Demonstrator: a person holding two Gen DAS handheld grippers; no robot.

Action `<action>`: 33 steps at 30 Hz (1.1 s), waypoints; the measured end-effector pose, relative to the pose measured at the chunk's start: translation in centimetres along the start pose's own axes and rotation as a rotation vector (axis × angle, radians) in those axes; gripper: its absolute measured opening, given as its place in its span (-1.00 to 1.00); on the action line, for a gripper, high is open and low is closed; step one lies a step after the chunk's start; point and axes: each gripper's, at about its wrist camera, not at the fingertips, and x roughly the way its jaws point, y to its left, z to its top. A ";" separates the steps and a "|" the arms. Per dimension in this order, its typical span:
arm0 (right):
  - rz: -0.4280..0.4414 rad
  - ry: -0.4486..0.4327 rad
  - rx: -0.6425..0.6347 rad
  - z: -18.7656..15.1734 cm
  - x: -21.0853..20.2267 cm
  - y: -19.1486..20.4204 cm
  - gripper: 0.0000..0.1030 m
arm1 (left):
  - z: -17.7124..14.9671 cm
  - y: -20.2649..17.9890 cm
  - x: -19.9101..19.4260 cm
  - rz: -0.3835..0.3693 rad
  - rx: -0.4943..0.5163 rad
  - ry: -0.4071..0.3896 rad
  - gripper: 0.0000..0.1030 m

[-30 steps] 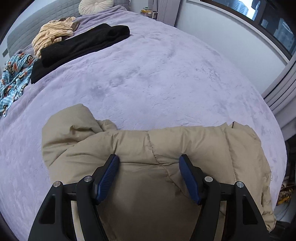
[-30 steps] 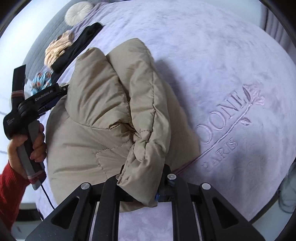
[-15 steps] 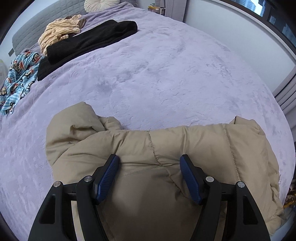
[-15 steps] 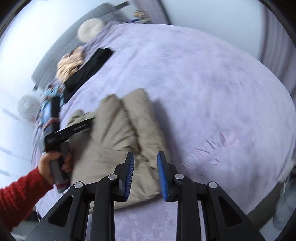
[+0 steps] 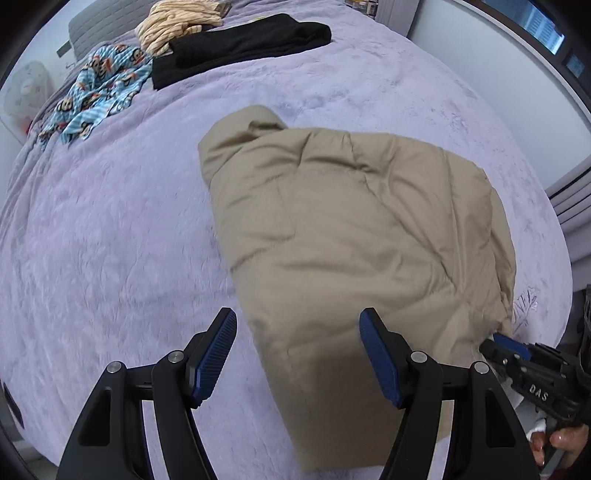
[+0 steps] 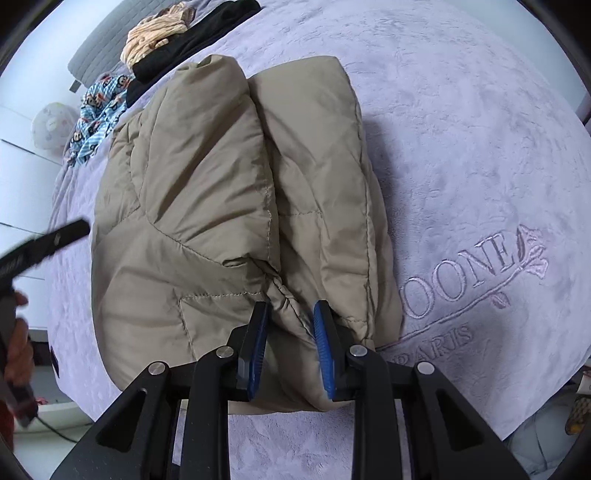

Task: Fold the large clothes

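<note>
A tan puffer jacket (image 5: pixel 354 236) lies folded on the lilac bed cover (image 5: pixel 110 229); it also shows in the right wrist view (image 6: pixel 221 206) as two padded lobes side by side. My left gripper (image 5: pixel 299 354) is open and empty, above the jacket's near left edge. My right gripper (image 6: pixel 290 347) is partly open, its blue pads on either side of a fold at the jacket's near edge, not pinching it. The right gripper's tip shows in the left wrist view (image 5: pixel 506 343) at the jacket's right corner.
A black garment (image 5: pixel 240 48), a cream striped one (image 5: pixel 177 18) and a blue monkey-print cloth (image 5: pixel 99 88) lie at the far end of the bed. Embroidered lettering (image 6: pixel 476 273) is on the cover right of the jacket. A wall and window (image 5: pixel 535 44) stand to the right.
The right gripper let go of the jacket sleeve, swung away and came back to the near edge. The left gripper drew back and left, off the jacket.
</note>
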 end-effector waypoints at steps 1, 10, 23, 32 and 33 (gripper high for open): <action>0.001 0.004 0.002 -0.2 -0.1 0.0 -0.46 | -0.8 0.2 -0.2 -0.008 -0.024 0.005 0.36; -0.061 0.013 -0.021 -1.2 0.8 0.3 -0.46 | -4.4 1.8 -1.1 -0.044 -0.106 0.007 1.00; -0.112 -0.096 0.012 -2.1 -3.6 3.0 -0.08 | -6.4 3.7 -2.0 -0.062 -0.087 -0.014 1.00; -0.089 -0.120 0.012 -1.3 -5.9 2.6 0.39 | -6.2 3.5 -1.3 -0.048 -0.094 0.005 1.00; -0.078 -0.112 0.011 -0.8 -5.8 2.3 0.39 | -6.1 3.4 -1.1 -0.048 -0.101 0.012 1.00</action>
